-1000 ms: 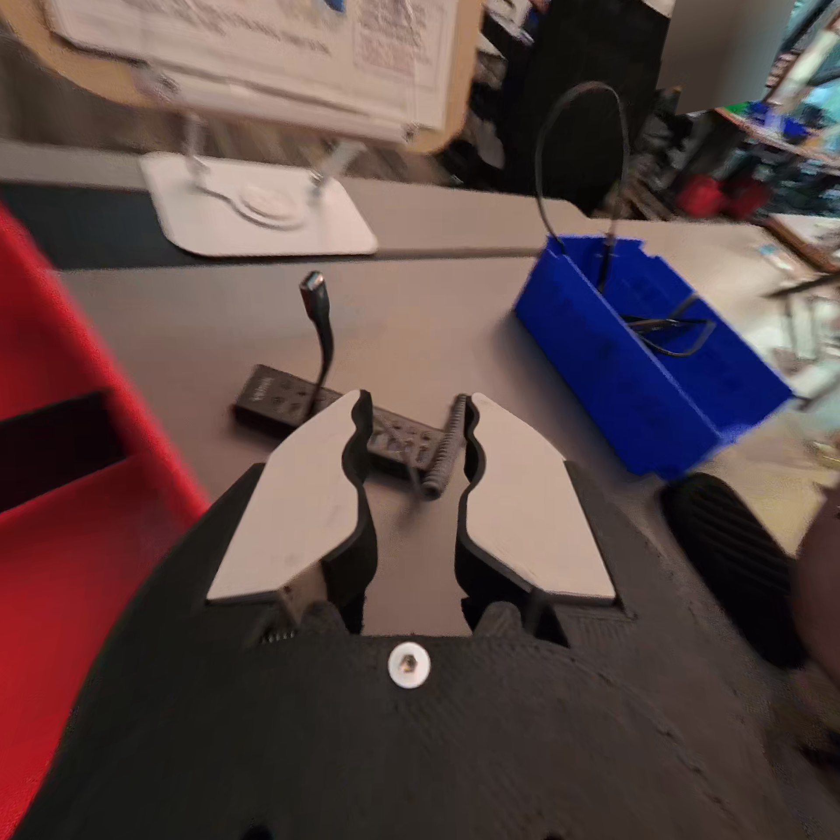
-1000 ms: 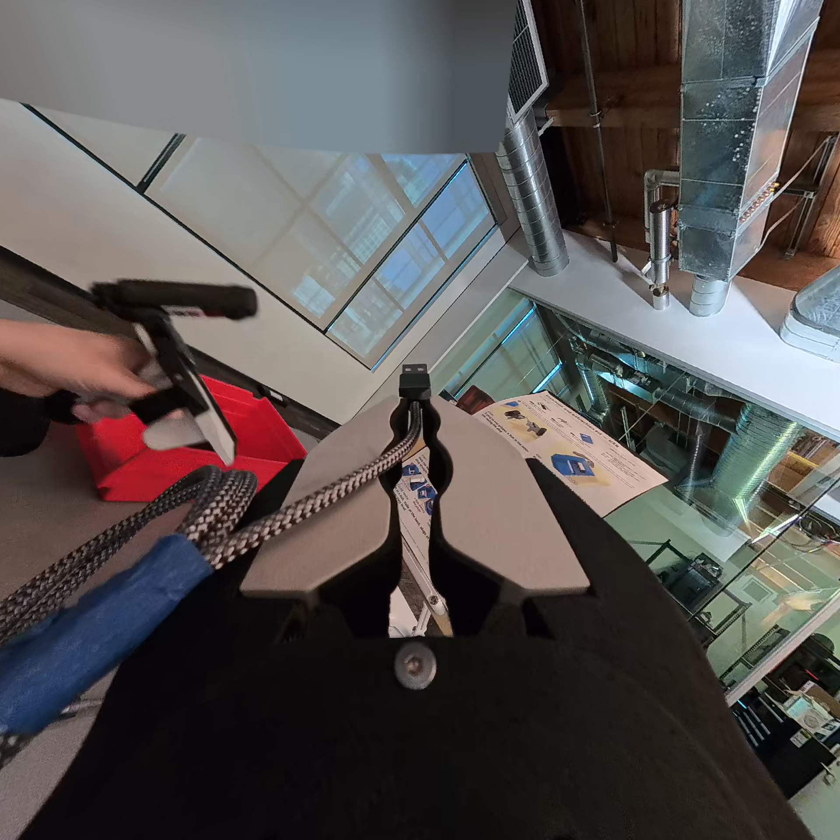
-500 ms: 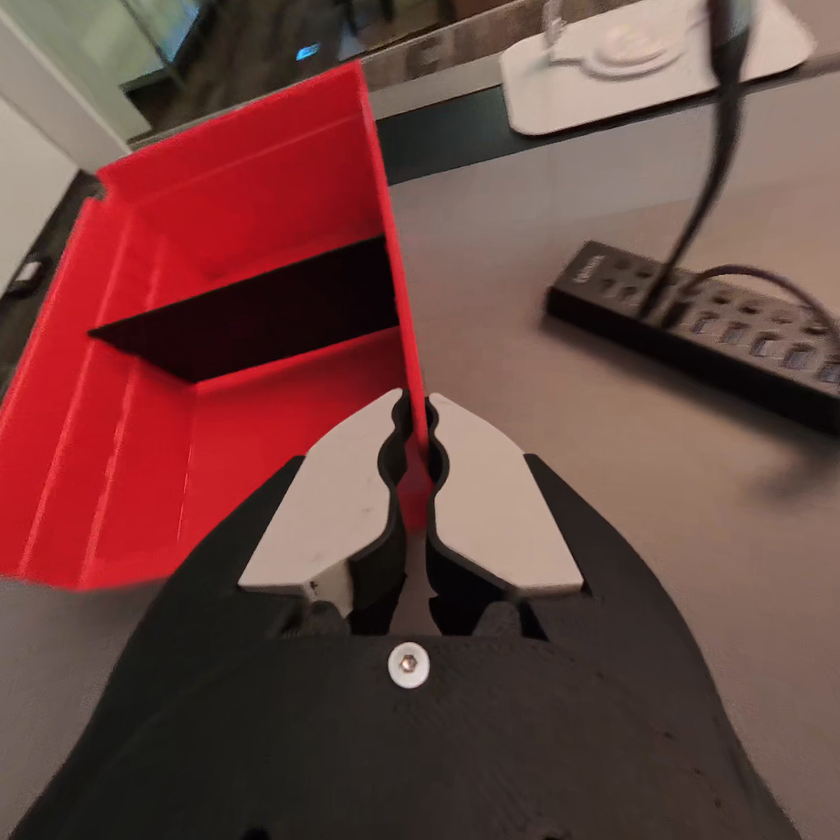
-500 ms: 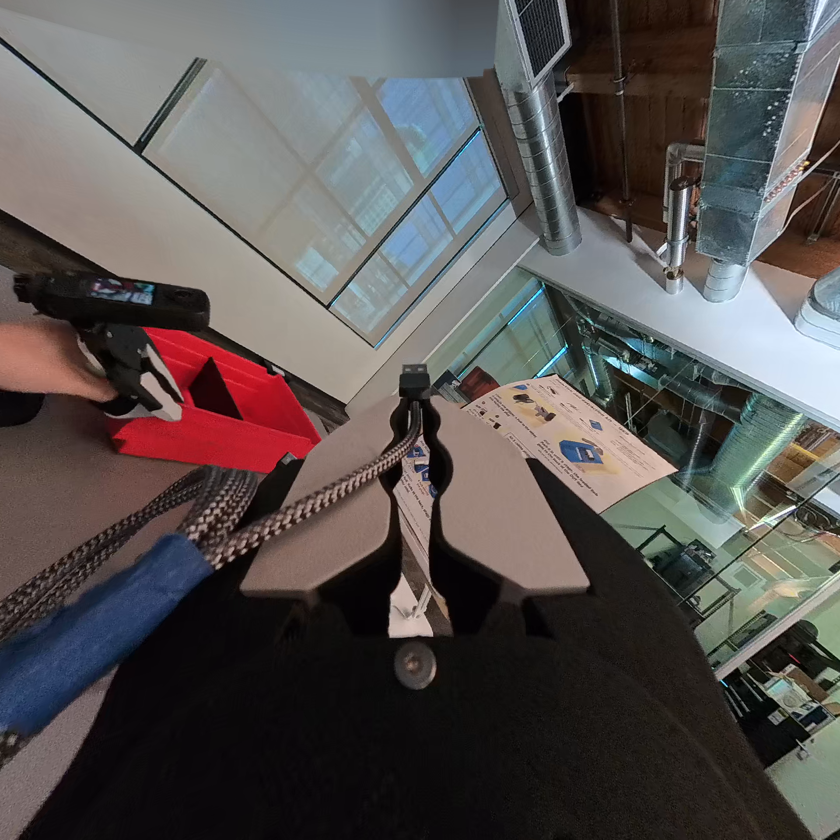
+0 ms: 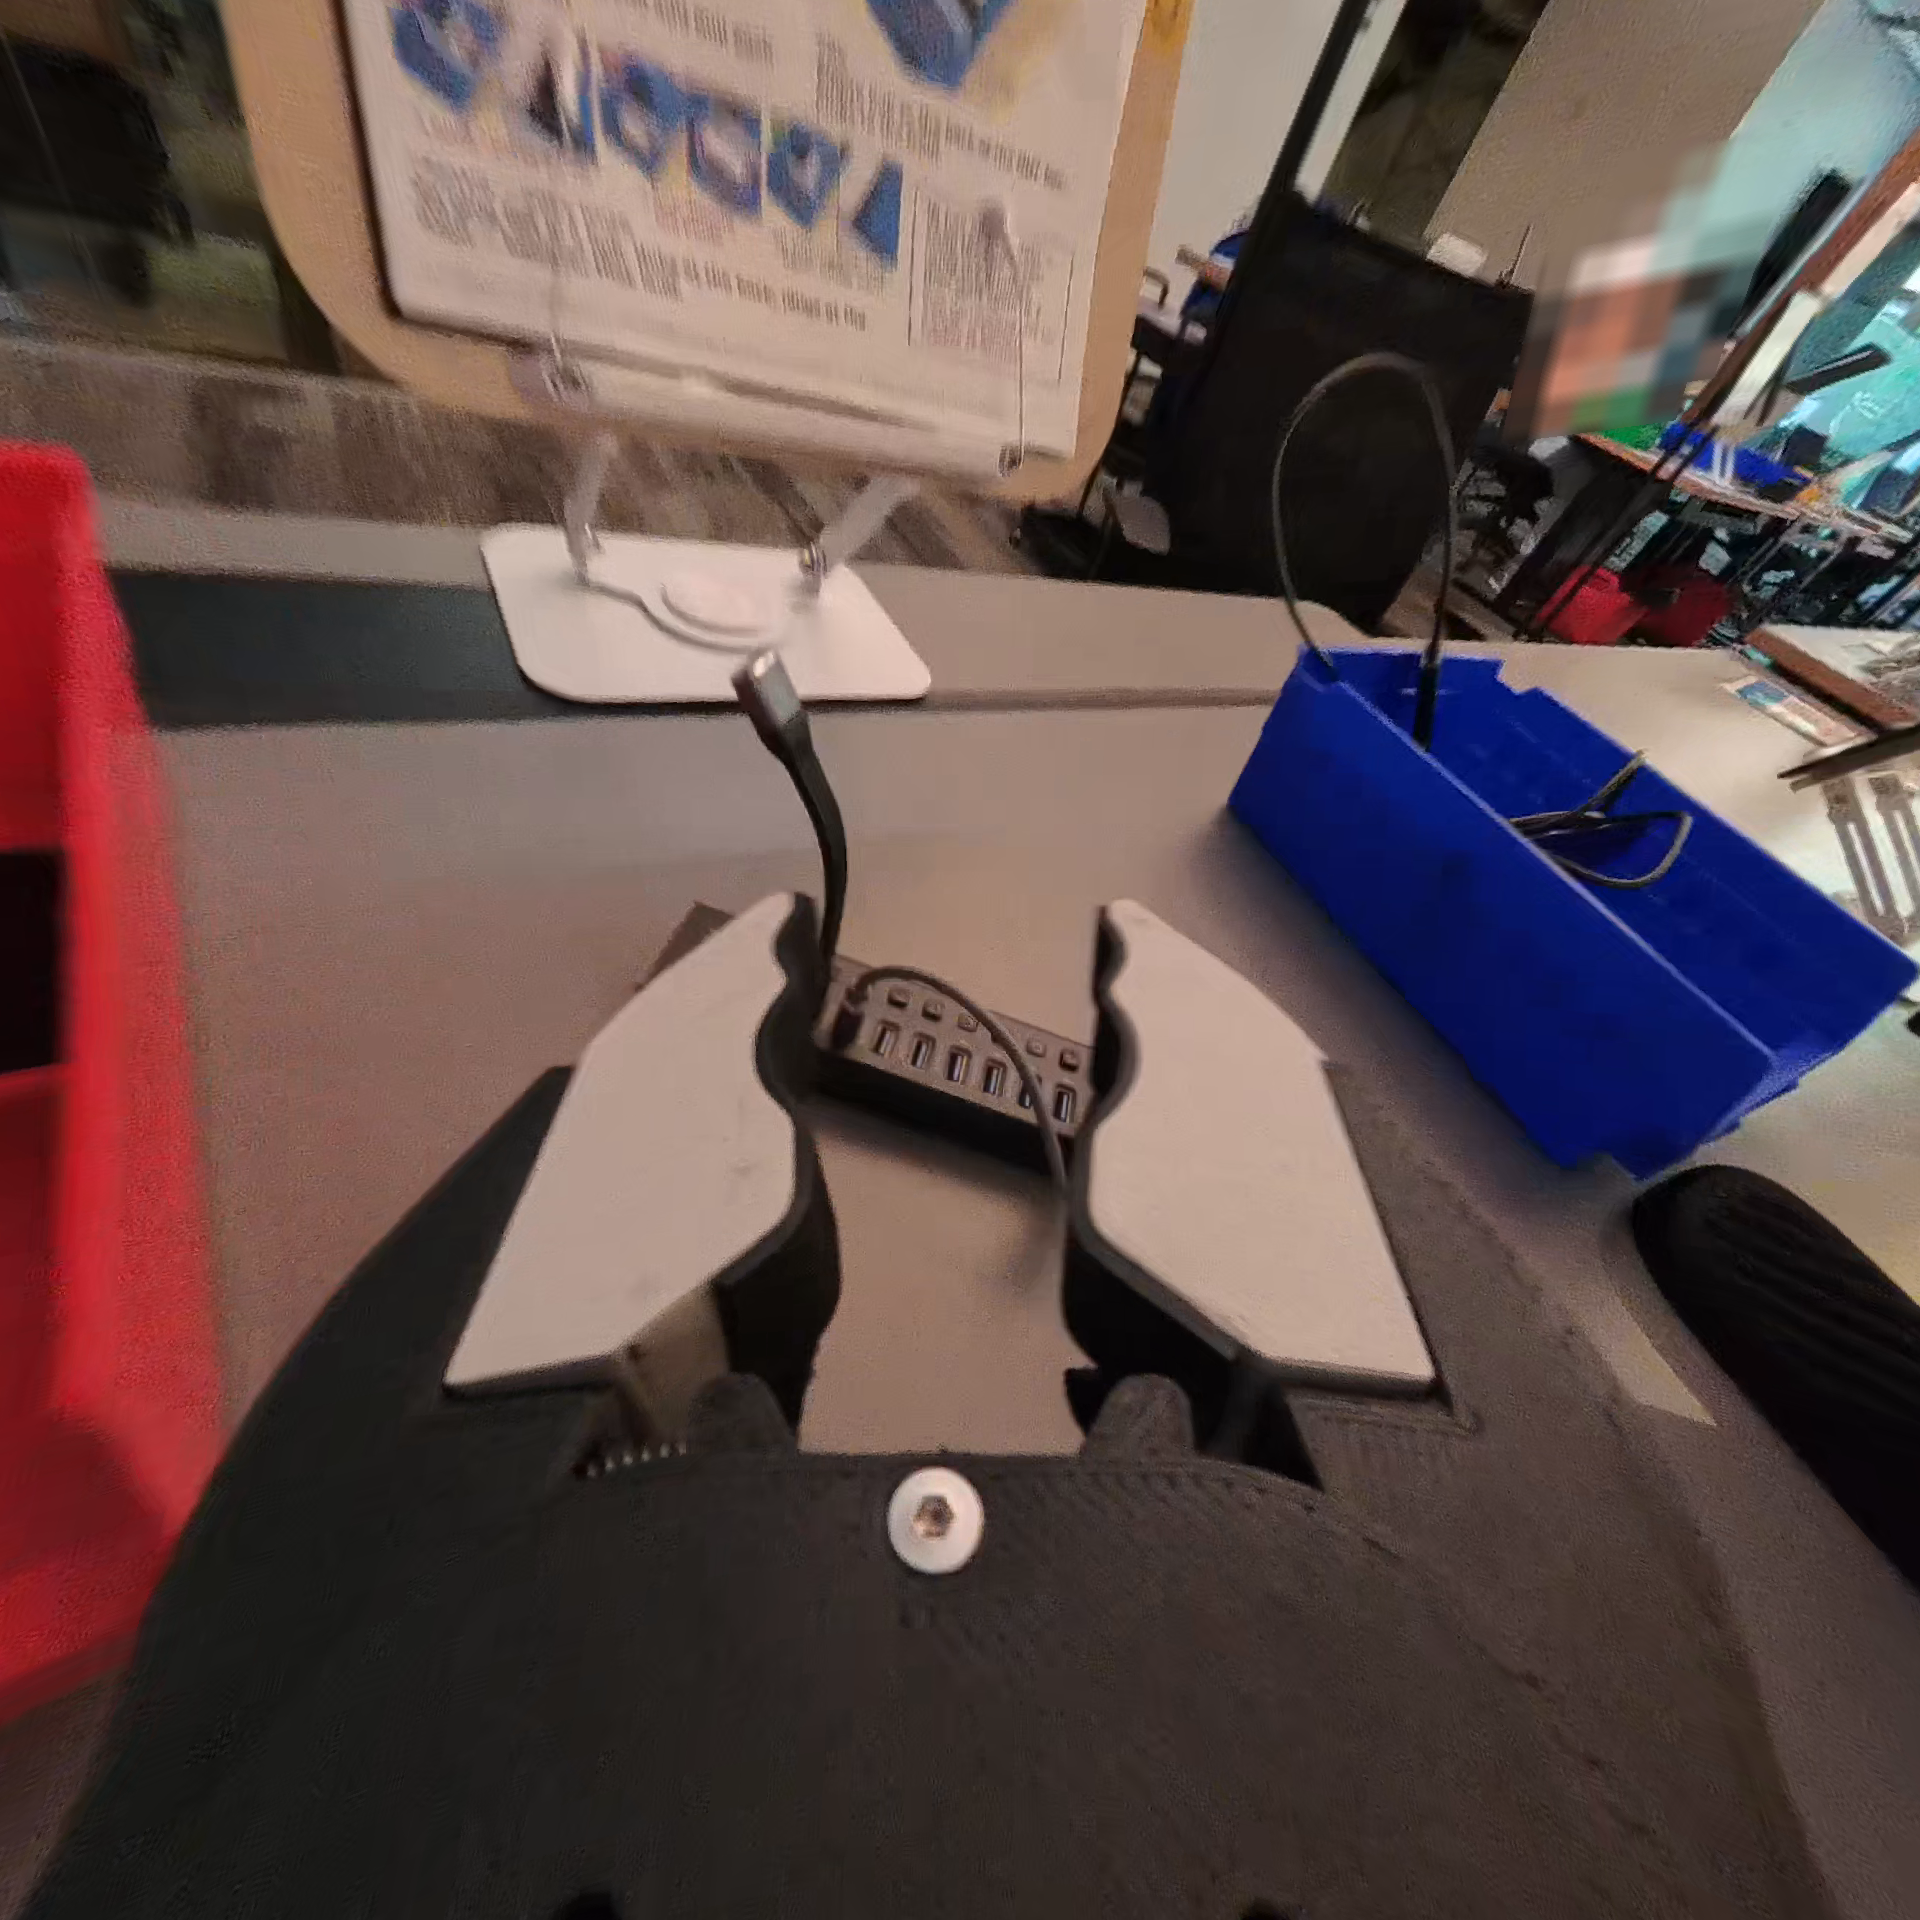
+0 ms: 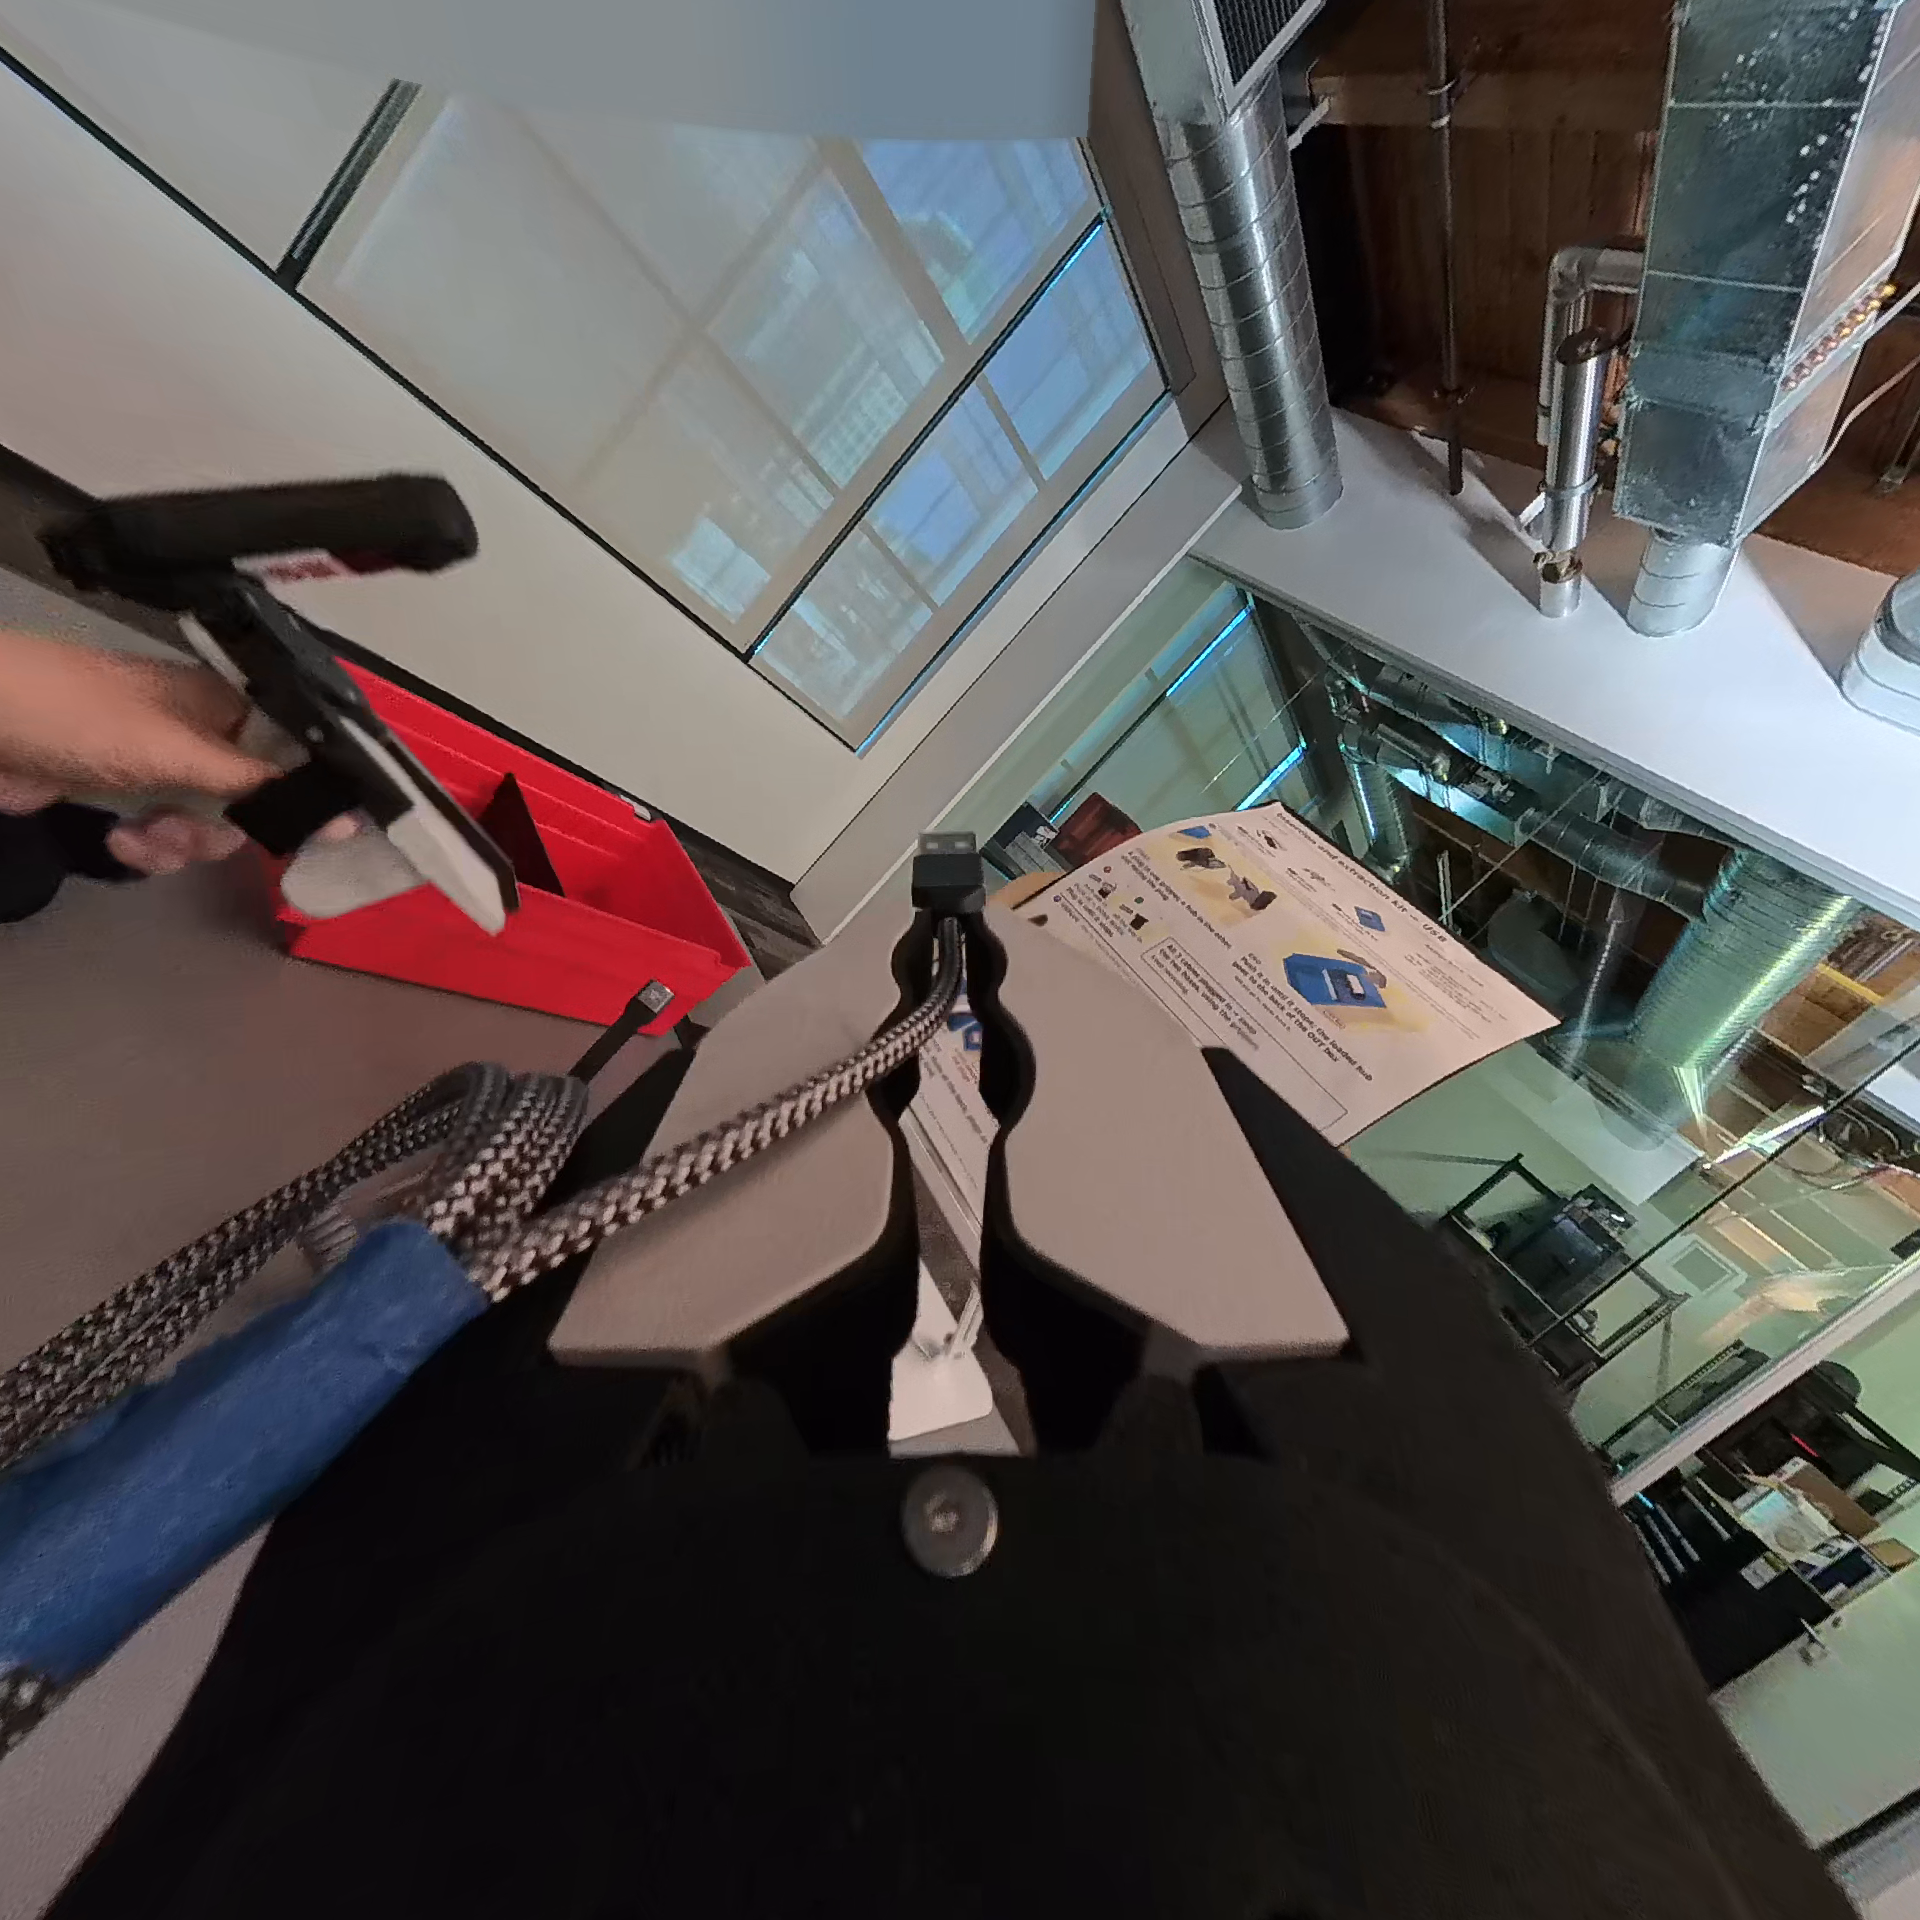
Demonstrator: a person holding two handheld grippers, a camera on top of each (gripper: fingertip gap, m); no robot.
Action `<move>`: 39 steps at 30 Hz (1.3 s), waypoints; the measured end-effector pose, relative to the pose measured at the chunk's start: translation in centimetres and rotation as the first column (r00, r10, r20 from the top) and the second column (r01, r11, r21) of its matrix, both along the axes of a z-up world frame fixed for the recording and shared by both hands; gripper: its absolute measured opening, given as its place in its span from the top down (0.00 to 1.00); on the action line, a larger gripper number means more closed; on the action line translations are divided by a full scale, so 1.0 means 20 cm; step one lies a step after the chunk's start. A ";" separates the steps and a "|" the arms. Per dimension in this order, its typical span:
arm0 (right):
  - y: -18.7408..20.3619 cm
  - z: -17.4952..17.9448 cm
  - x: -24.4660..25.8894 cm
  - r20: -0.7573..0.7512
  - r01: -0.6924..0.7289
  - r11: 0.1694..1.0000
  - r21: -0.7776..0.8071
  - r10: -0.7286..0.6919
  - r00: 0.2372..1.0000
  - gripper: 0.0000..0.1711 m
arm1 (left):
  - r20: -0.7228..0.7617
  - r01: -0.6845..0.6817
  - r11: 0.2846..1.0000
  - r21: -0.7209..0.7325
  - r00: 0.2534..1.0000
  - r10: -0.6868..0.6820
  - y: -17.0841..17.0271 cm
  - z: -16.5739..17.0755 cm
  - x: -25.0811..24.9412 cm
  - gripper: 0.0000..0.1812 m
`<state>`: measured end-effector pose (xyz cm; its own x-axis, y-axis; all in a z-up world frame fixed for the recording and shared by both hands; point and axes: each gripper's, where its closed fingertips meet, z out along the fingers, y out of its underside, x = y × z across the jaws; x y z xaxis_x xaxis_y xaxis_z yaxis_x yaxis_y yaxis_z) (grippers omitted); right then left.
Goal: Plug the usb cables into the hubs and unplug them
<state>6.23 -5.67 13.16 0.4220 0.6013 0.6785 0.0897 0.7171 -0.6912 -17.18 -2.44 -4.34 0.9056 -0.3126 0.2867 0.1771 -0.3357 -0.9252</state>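
Note:
My left gripper (image 5: 951, 935) is open and empty, low over the grey table, with its jaws on either side of the black USB hub (image 5: 956, 1075). A black cable (image 5: 821, 831) stands up from the hub's left end, its free plug in the air. A thin black wire (image 5: 997, 1039) loops over the hub. My right gripper (image 6: 951, 935) is raised and tilted up, shut on a braided grey cable (image 6: 748, 1132). The cable's USB plug (image 6: 948, 868) sticks out past the tips. The left gripper (image 6: 426, 883) also shows in the right wrist view, held by a hand.
A red bin (image 5: 73, 1039) stands at the left, also in the right wrist view (image 6: 582, 935). A blue bin (image 5: 1558, 966) with thin black cables is at the right. A sheet on a white stand (image 5: 717, 623) is behind the hub. Blue tape (image 6: 208, 1403) wraps the braided bundle. There is about 30 cm between the tips of the two grippers.
The left gripper swung from the hub to the red bin wall and closed, then came back over the hub and opened wide. The right gripper kept hold of the braided cable and barely moved.

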 end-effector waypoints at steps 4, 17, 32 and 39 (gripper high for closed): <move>0.01 -0.02 -0.01 0.021 0.021 1.000 0.002 -0.021 1.000 0.96 | 0.196 0.000 0.991 -0.136 0.980 0.027 0.23 -0.27 -0.03 0.70; 0.14 -0.46 -0.33 0.244 -0.048 0.926 -0.375 0.148 0.959 0.96 | 0.215 0.014 0.973 -0.229 0.976 0.036 0.44 -0.43 -0.15 0.64; 0.35 -0.69 -0.49 0.080 0.114 0.865 -0.489 -0.085 0.993 0.96 | -0.083 -0.312 0.921 -0.234 0.950 0.301 0.39 -0.54 -0.32 0.79; 0.29 -0.94 -0.50 0.097 0.193 0.750 -0.632 -0.170 0.981 0.96 | 0.074 -0.053 0.932 -0.359 0.994 0.085 0.51 -0.61 -0.21 0.74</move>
<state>-3.79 0.16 -5.67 0.5531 0.8129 0.1826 0.2025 0.0815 -0.9759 -21.37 7.66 -16.50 0.8877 -0.1125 0.4465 0.2864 -0.6243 -0.7268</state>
